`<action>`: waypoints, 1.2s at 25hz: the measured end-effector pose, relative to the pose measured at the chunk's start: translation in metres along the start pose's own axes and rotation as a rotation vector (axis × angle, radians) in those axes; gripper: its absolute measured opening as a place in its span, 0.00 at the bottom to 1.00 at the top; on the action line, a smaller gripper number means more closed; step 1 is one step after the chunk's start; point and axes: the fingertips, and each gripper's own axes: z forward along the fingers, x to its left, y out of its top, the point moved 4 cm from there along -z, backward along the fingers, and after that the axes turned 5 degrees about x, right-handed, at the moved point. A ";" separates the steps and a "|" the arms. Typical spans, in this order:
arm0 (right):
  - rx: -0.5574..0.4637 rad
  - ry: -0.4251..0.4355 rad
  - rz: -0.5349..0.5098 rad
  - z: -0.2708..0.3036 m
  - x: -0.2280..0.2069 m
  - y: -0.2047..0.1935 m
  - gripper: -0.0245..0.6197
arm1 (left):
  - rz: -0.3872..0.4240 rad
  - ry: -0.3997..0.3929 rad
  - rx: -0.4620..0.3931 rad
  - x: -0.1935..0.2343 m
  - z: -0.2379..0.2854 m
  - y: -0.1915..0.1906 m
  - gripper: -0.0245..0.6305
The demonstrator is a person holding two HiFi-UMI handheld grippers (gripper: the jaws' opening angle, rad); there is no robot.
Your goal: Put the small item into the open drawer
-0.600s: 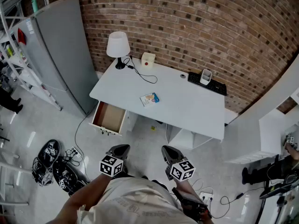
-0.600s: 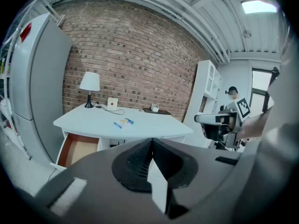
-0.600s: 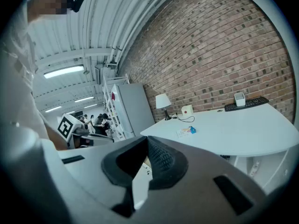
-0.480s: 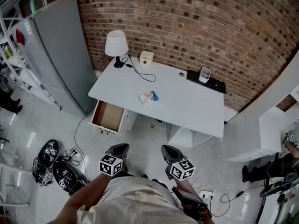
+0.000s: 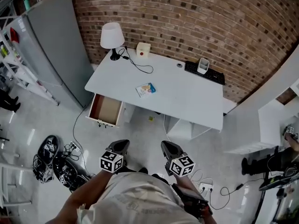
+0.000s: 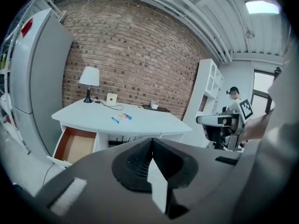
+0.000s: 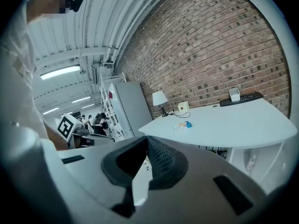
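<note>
The small item [image 5: 145, 89], a flat white and blue packet, lies near the middle of the white desk [image 5: 187, 104]. It also shows in the left gripper view as the packet [image 6: 121, 118] and in the right gripper view as the packet [image 7: 182, 125]. The open drawer [image 5: 105, 109] juts out under the desk's left end, its brown inside bare; the left gripper view shows the drawer [image 6: 74, 143] too. My left gripper [image 5: 119, 147] and right gripper [image 5: 169, 148] hang side by side over the floor, well short of the desk. Both are shut and hold nothing.
On the desk stand a white lamp [image 5: 111, 36], a small white box [image 5: 143, 49], a keyboard [image 5: 204, 73] and a cup [image 5: 202, 65]. A grey cabinet [image 5: 51, 45] stands left of the desk. Bags and cables [image 5: 56, 157] lie on the floor at the left. White shelving [image 5: 275, 125] is at the right.
The desk and drawer have drifted slightly left in the head view as the camera shifted. Both grippers keep their place and stay shut; the packet has not moved.
</note>
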 end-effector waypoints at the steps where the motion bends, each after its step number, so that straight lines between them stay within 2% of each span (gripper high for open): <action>1: 0.002 -0.001 0.004 0.000 0.000 -0.001 0.05 | 0.002 -0.004 0.004 -0.002 0.001 0.000 0.05; 18: 0.060 0.035 0.038 0.016 0.006 -0.016 0.05 | -0.046 0.042 0.045 0.005 -0.011 -0.022 0.05; 30: 0.095 0.054 0.045 0.036 0.007 -0.012 0.05 | -0.059 0.063 0.051 0.019 -0.017 -0.014 0.05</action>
